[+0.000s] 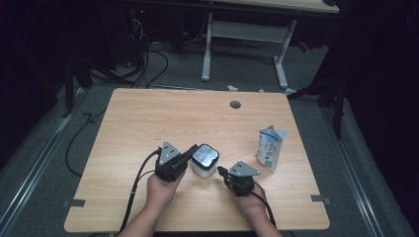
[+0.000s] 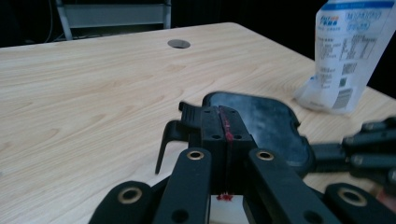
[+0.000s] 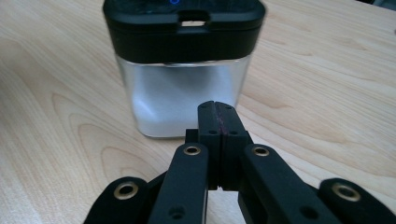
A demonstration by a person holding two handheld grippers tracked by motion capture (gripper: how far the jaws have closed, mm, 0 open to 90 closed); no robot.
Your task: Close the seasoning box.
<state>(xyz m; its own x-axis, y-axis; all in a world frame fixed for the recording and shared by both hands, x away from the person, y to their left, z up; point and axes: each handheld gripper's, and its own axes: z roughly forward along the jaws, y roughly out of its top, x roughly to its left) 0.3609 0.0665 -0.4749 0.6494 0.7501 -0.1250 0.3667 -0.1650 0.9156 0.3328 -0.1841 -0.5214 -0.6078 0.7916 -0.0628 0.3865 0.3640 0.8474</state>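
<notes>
A square container (image 1: 205,160) with a black lid and a clear body holding something white stands on the wooden table (image 1: 148,123), near its front middle. My left gripper (image 1: 191,150) is at the container's left, shut, its tips against the lid's edge. In the left gripper view the jaws (image 2: 227,116) are pressed together over the black lid (image 2: 261,121), next to a raised latch (image 2: 170,135). My right gripper (image 1: 221,171) is shut just right of the container, apart from it. In the right gripper view its tips (image 3: 217,112) point at the container's side (image 3: 182,84).
A white and blue pouch (image 1: 270,147) stands upright to the right of the container, also in the left gripper view (image 2: 345,51). A round cable hole (image 1: 235,104) lies near the table's far edge. A second desk's legs and cables stand on the floor beyond.
</notes>
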